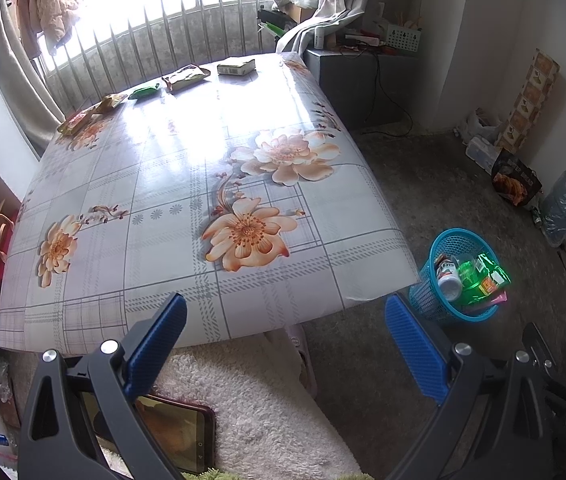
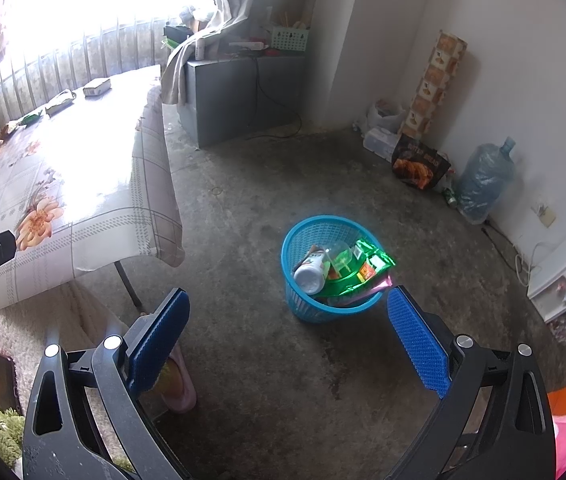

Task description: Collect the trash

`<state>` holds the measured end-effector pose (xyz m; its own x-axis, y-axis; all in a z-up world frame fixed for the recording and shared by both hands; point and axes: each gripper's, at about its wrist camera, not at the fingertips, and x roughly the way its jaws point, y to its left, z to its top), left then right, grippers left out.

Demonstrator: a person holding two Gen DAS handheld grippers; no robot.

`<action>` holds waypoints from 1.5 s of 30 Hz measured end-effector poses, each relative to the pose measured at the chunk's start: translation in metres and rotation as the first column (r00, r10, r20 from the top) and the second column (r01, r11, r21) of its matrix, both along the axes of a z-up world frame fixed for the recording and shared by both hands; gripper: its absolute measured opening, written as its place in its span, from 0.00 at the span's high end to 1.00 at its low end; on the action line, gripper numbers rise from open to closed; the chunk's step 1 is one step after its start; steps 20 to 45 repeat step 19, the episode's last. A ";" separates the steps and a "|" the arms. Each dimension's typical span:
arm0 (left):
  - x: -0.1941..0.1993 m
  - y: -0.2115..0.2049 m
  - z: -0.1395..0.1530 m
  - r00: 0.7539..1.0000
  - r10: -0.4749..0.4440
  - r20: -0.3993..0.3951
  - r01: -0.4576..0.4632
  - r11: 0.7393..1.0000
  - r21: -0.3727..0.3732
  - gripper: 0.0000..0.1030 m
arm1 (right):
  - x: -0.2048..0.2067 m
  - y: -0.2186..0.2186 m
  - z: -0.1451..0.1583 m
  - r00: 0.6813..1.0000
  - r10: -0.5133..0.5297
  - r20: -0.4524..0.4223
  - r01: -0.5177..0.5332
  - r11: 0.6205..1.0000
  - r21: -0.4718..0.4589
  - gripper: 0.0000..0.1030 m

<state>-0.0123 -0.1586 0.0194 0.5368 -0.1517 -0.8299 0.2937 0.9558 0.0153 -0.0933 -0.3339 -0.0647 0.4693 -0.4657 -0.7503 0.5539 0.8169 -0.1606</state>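
A blue mesh basket (image 2: 311, 312) stands on the floor beside the table, holding a white can (image 2: 310, 274), a clear cup and green wrappers (image 2: 367, 266); it also shows in the left wrist view, basket (image 1: 427, 292). Along the table's far edge lie several pieces of trash: a small box (image 1: 237, 67), a flat packet (image 1: 185, 77), a green wrapper (image 1: 143, 91) and yellow-red wrappers (image 1: 91, 114). My left gripper (image 1: 283, 308) is open over the table's near edge, holding nothing. My right gripper (image 2: 287, 308) is open above the floor, just in front of the basket, holding nothing.
The floral-cloth table (image 1: 171, 184) fills the left. A grey cabinet (image 2: 239, 92) stands by the curtain. Bags, a patterned roll and a water jug (image 2: 483, 176) line the right wall. A phone (image 1: 171, 436) lies on a shaggy rug (image 1: 251, 400) below, with a slipper (image 2: 181, 384) nearby.
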 end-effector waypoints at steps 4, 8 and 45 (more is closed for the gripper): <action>0.000 0.000 -0.001 1.000 -0.004 -0.005 0.004 1.000 0.002 0.05 | 0.000 0.001 0.000 1.000 -0.002 -0.004 0.002 1.000 0.000 0.08; 0.001 -0.001 -0.001 1.000 -0.004 -0.003 0.004 1.000 0.002 0.05 | 0.000 0.002 -0.002 1.000 -0.006 -0.007 0.006 1.000 0.000 0.08; 0.001 0.000 -0.001 1.000 -0.004 -0.007 0.004 1.000 0.003 0.05 | 0.000 0.002 -0.002 1.000 -0.010 -0.007 0.010 1.000 0.001 0.08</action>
